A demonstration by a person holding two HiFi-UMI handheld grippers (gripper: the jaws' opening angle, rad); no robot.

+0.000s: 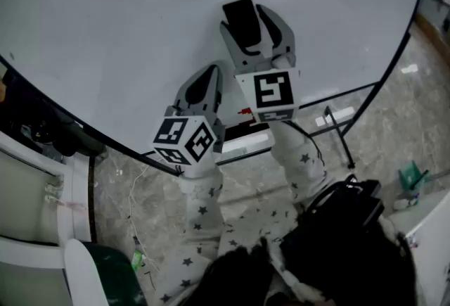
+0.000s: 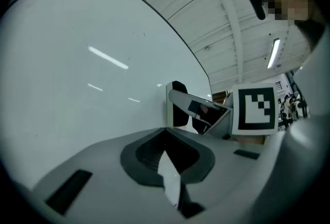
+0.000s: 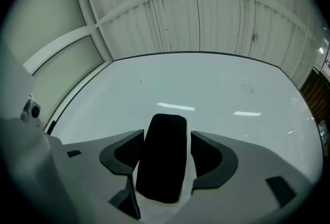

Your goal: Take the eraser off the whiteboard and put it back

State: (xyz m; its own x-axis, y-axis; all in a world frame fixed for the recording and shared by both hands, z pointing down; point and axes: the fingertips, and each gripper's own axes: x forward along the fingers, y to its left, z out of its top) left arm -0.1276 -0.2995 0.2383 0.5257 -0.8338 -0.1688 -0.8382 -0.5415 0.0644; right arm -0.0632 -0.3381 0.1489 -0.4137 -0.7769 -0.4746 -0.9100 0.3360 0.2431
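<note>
The eraser [image 3: 162, 158] lay flat against the whiteboard [image 1: 105, 30], in its lower middle and nearer the bottom edge than the top. The right gripper [image 1: 253, 29] straddled it, and its jaws looked clamped on the eraser's two long sides, wide apart because the block filled the gap between them. It seemed a shallow hold on the edges only, so the lift-off looked like the risky step. A pull at a slant, rather than straight off the board, could have let the block twist out and drop past the bottom edge to the floor. Sliding it instead of lifting would have dragged the felt across the surface.

The left gripper [image 1: 204, 83] hung just beside the right one, lower on the board, with its jaws together. A pale sliver showed at their seam, and I could not tell what it was. Being that close, it could have knocked the right gripper during the pull or the return.
</note>
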